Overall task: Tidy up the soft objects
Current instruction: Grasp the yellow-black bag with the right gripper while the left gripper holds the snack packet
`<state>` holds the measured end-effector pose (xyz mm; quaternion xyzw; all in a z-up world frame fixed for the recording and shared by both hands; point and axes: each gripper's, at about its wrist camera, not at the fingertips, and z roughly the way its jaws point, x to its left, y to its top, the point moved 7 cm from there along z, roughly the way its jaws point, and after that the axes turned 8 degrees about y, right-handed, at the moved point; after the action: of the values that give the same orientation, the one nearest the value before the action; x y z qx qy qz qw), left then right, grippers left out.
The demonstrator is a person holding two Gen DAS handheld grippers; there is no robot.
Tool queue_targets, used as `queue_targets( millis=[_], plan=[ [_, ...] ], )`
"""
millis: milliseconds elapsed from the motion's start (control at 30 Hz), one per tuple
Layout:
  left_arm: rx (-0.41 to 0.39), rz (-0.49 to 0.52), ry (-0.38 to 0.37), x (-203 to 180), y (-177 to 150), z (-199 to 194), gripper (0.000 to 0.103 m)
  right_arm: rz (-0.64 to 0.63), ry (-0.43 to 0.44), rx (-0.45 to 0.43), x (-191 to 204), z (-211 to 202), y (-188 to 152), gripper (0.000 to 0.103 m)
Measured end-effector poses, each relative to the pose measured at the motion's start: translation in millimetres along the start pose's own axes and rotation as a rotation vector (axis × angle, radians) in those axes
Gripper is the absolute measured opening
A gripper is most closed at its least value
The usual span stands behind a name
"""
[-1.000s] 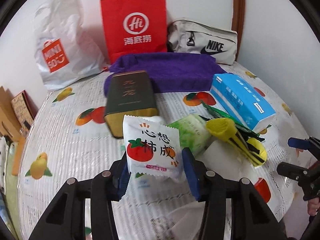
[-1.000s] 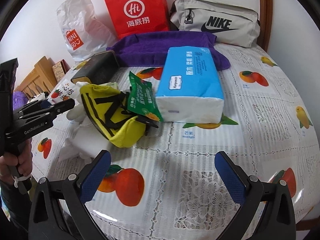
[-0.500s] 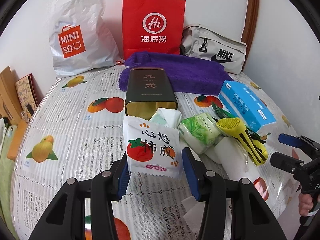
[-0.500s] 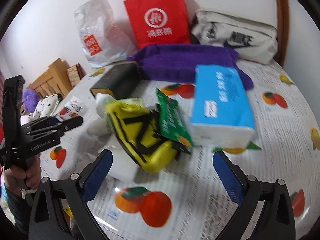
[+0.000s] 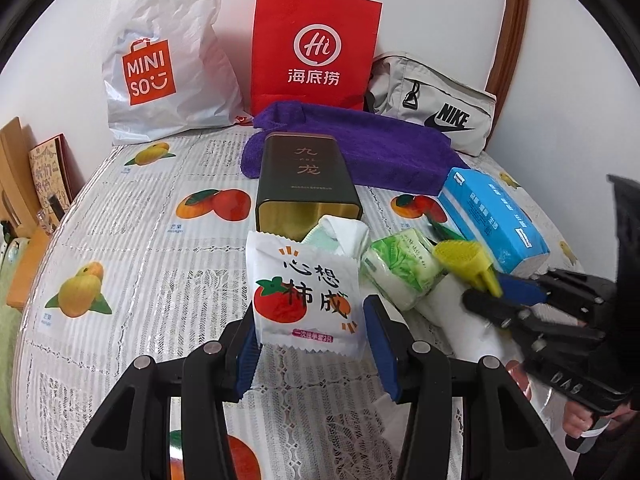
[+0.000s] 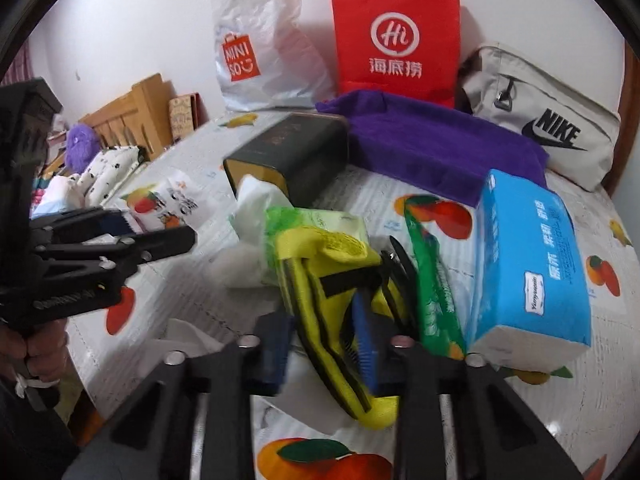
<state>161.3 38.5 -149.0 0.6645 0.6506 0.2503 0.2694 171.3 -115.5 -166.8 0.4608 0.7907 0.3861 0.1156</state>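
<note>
On a fruit-print tablecloth (image 5: 132, 240), the left gripper (image 5: 316, 344) is clamping a white persimmon-print snack packet (image 5: 306, 294) between its 2 blue pads (image 5: 380, 348) — just in front of a dark green tin (image 5: 304, 180). The right gripper (image 6: 322, 344) is closing its pads on a yellow-and-black fabric pouch (image 6: 320, 280) — beside a blue tissue pack (image 6: 528, 268).

Upright white persimmon-print packet (image 5: 306, 300)
</note>
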Motion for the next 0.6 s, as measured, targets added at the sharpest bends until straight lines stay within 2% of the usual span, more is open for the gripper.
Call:
queue_targets(
  millis=[33, 167, 267, 400, 600],
  plan=[
    [-0.001, -0.002, 0.000, 1, 0, 0, 0.047, -0.003, -0.005, -0.016, 1, -5, 3, 0.015],
    [0.000, -0.020, -0.018, 2, 1, 0, 0.047, 0.033, 0.050, -0.079, 5, -36, 18, 0.009],
    [-0.007, -0.022, -0.023, 2, 3, -2, 0.047, 0.058, 0.047, -0.098, 1, -51, 22, 0.008],
    [-0.017, -0.031, -0.029, 3, 5, -7, 0.047, 0.081, -0.007, -0.112, -10, -73, 21, 0.008],
    [-0.015, -0.046, -0.015, 5, 4, -12, 0.047, 0.172, -0.061, -0.118, -40, -105, -2, 0.008]
  ],
)
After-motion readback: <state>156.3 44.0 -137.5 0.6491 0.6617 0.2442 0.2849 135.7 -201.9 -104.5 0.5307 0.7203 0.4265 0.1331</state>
